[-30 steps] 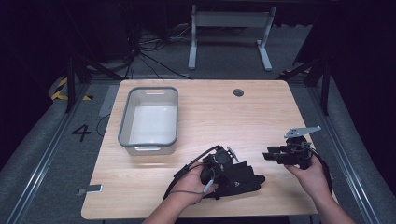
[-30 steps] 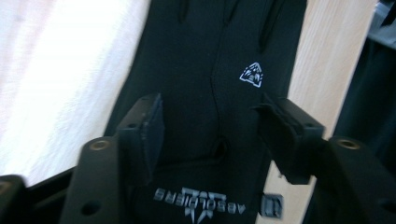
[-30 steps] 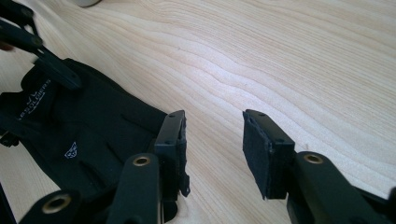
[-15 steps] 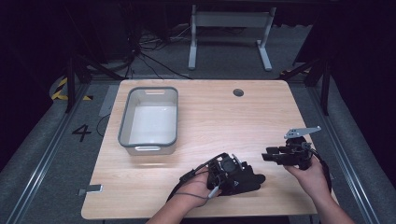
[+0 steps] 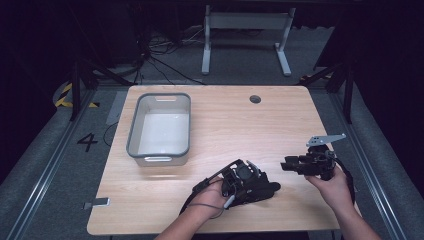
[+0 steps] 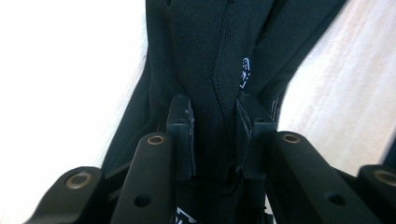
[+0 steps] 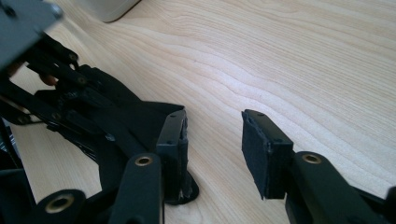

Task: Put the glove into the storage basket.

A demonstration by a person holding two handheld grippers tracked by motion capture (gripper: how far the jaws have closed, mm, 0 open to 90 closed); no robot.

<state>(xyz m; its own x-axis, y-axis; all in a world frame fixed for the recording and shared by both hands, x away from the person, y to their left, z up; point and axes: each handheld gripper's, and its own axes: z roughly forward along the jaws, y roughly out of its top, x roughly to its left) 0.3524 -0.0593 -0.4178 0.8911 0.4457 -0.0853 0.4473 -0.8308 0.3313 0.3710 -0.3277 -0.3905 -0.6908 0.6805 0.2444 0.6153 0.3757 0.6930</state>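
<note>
A black fabric item [image 6: 205, 56] with a stitched seam and a small white logo lies on the wooden table [image 5: 225, 120] near its front edge. My left gripper [image 6: 215, 126] is shut on it, both pads pressing the cloth. In the high view, the left gripper [image 5: 257, 186] lies low on the table with the black item [image 5: 271, 189] sticking out to the right. My right gripper [image 5: 286, 165] hovers just right of it, pointing left. Its jaws [image 7: 215, 140] stand open over bare wood, with the left gripper [image 7: 70, 93] close by on the left.
A grey rectangular bin [image 5: 160, 127] with a white inside stands at the table's left and holds nothing. A round cable hole [image 5: 255, 99] sits near the far edge. Bare wood lies between the bin and the grippers.
The left hand has turned and shifted slightly to the right with the black item still in its jaws. The right gripper has barely moved.
</note>
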